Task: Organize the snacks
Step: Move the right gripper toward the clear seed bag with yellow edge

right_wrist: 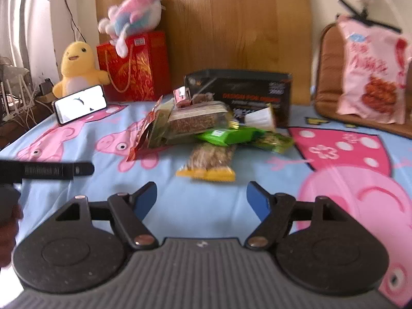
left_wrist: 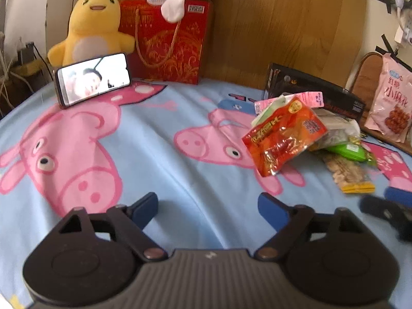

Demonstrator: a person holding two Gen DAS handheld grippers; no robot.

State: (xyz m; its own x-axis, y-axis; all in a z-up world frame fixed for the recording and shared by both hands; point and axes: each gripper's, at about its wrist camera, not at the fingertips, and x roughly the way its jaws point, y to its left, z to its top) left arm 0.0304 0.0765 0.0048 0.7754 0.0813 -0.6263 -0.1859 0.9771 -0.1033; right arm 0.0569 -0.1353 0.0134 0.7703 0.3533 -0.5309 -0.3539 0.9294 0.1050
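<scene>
Nothing looks sorted yet; by my reading the task is at its very start. The snacks lie in one loose heap on the bed [left_wrist: 164, 139], on the pig-print sheet, in front of the black box [right_wrist: 239, 87]; in the left wrist view the heap sits at about two o'clock, in the right wrist view at twelve o'clock, dead ahead.

The red packet [left_wrist: 283, 139] leans on the left edge of the heap, half propped up; the green packet [right_wrist: 229, 135] lies flat in the middle; the nut bag [right_wrist: 209, 162], with its yellow end, lies nearest the right gripper, touching the green packet; a brown seed bag [right_wrist: 197, 122] and a few smaller packs are stacked behind, too jumbled to tell apart. The pink bag [right_wrist: 370, 77] stands well apart at two o'clock in the right view, leaning on a brown cushion.

The left gripper [left_wrist: 207, 209] has its jaws spread wide with nothing between them, hovering over bare sheet; the right gripper [right_wrist: 202, 200] is likewise wide apart and empty, pointed at the nut bag, near it but not touching.

At ten to eleven o'clock, clear of the heap, are a phone [left_wrist: 94, 78], a duck toy [left_wrist: 90, 25] and a red gift bag [left_wrist: 167, 43].

Left to do, as I judge it: every packet; the nut bag seems the likeliest first pick for the right gripper; where the snacks should go cannot be told, though the black box is a fair guess.
</scene>
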